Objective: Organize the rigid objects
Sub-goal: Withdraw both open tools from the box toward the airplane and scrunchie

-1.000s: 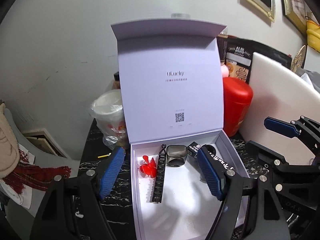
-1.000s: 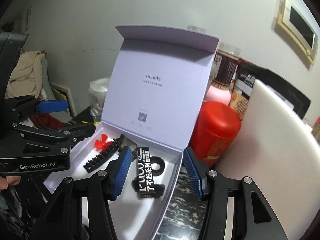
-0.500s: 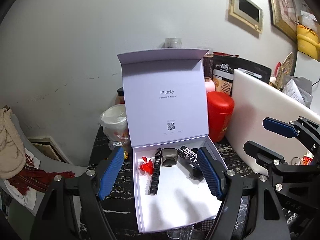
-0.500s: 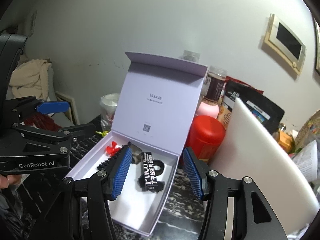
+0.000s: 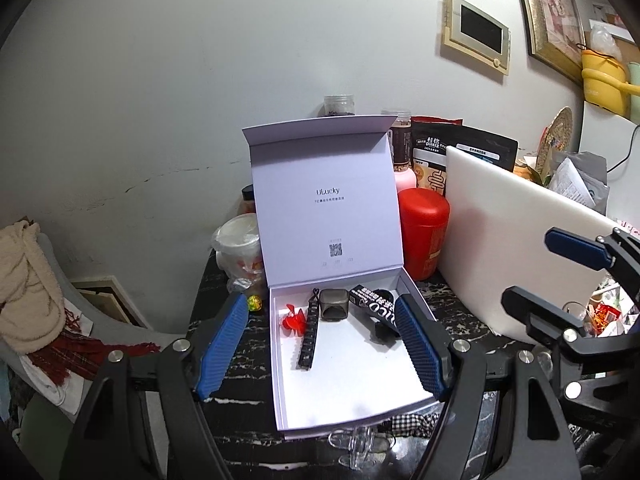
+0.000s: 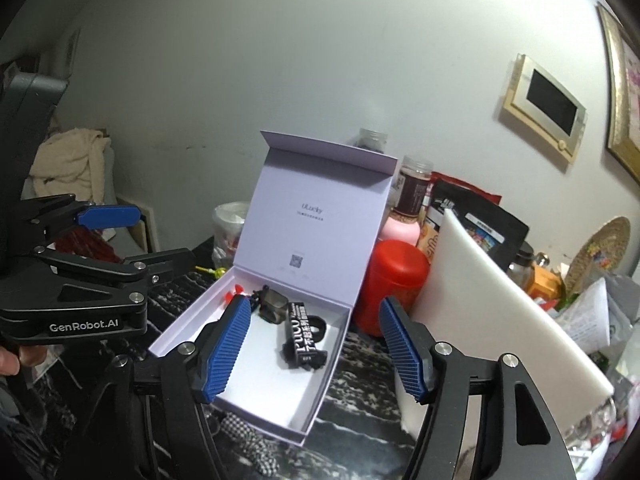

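A white gift box (image 5: 352,392) lies open on the black marble table, its lid standing upright. Along its far end sit a red propeller (image 5: 292,316), a black toothed strip (image 5: 309,338), a grey translucent cube (image 5: 334,304) and a black labelled piece (image 5: 376,308). My left gripper (image 5: 320,298) hovers open above the near part of the box with nothing between its pads. My right gripper (image 6: 312,302) is also clear of the box (image 6: 280,400); its jaws are opening and hold nothing. The black labelled piece (image 6: 302,340) lies loose in the box. Each gripper shows in the other's view: right gripper (image 5: 528,266), left gripper (image 6: 164,236).
A red canister (image 5: 424,236) and a leaning white board (image 5: 512,232) stand right of the box. A bagged cup (image 5: 238,244) sits to its left, jars and snack bags behind. A checked cloth (image 5: 412,424) and a clear glass item (image 5: 356,440) lie at the box's front.
Both grippers have drawn back and up from the box, which now looks smaller and farther. The right gripper's jaws have spread wider. The items in the box have not moved.
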